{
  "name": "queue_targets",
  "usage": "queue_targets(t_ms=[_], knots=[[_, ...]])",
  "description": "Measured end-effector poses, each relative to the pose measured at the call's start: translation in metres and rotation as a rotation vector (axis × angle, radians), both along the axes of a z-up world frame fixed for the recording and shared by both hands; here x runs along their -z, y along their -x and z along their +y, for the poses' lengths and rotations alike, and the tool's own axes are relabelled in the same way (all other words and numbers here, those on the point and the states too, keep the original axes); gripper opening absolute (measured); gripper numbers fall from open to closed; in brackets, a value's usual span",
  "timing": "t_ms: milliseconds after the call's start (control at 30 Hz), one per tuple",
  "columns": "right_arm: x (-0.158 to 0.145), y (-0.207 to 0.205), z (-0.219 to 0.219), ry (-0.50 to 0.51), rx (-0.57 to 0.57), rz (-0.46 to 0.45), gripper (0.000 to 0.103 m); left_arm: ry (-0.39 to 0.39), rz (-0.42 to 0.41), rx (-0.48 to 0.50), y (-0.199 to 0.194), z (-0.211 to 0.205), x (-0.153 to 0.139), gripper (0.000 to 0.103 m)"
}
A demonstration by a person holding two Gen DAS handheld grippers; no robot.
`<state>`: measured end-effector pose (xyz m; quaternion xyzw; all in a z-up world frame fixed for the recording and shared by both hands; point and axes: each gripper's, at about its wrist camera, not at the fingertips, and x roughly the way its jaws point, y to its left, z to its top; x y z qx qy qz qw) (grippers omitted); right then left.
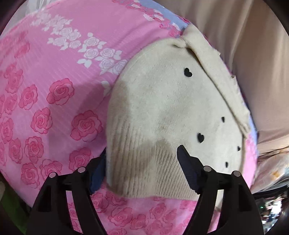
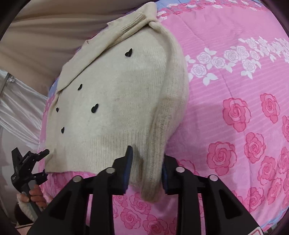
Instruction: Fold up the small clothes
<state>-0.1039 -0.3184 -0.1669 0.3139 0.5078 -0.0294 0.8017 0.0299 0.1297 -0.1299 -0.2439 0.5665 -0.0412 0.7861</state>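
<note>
A small cream knit sweater [image 1: 162,101] with black heart buttons lies flat on a pink rose-print bedspread [image 1: 54,90]. One sleeve is folded across its far side. My left gripper [image 1: 142,170] is open, its jaws astride the sweater's ribbed hem corner. In the right wrist view the sweater [image 2: 117,94] has its other sleeve [image 2: 162,137] folded down along its right edge. My right gripper [image 2: 146,171] stands partly closed around that sleeve's cuff end; I cannot tell if the pads press it. The left gripper [image 2: 42,164] also shows at the sweater's lower left corner, open.
Beige curtain fabric [image 1: 252,54] hangs beyond the bed's far edge. A white satin cloth [image 2: 18,112] lies at the left of the right wrist view. A lilac strip [image 1: 159,10] borders the bedspread. Pink bedspread extends widely on both sides of the sweater.
</note>
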Motion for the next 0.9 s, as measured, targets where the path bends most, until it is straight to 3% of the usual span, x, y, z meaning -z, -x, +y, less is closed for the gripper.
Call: queue_targets(t_ms=[33,67,100,167,333,433,600,767,900], knots=[[-0.001,-0.001,0.001,0.008,-0.007,0.003,0.023,0.016,-0.003,-0.001,-0.001,-0.001,0.000,0.057],[-0.002,-0.002,0.001,0.021,-0.016,0.004,0.013,0.032,0.000,0.001,-0.003,-0.002,0.000,0.032],[-0.004,-0.003,0.001,0.017,-0.021,-0.008,0.011,0.072,0.017,0.017,-0.006,-0.002,0.002,0.015],[-0.015,-0.001,0.002,0.017,-0.024,-0.051,0.010,0.133,0.030,0.013,-0.006,0.004,-0.001,0.013],[-0.055,0.019,-0.003,0.027,-0.062,-0.154,0.009,0.163,-0.047,0.048,0.010,0.012,-0.042,0.011],[-0.071,0.037,-0.013,0.042,-0.089,-0.160,0.007,0.176,-0.081,0.073,0.025,0.017,-0.066,0.011],[-0.073,0.065,-0.031,0.088,-0.169,-0.086,0.007,0.159,-0.049,0.101,0.061,0.018,-0.075,0.011],[-0.052,0.092,-0.032,0.073,-0.264,0.037,0.007,0.145,0.087,0.082,0.104,0.012,-0.049,0.011],[-0.036,0.120,-0.027,0.038,-0.361,0.149,0.007,0.143,0.169,0.082,0.133,0.015,-0.046,0.011]])
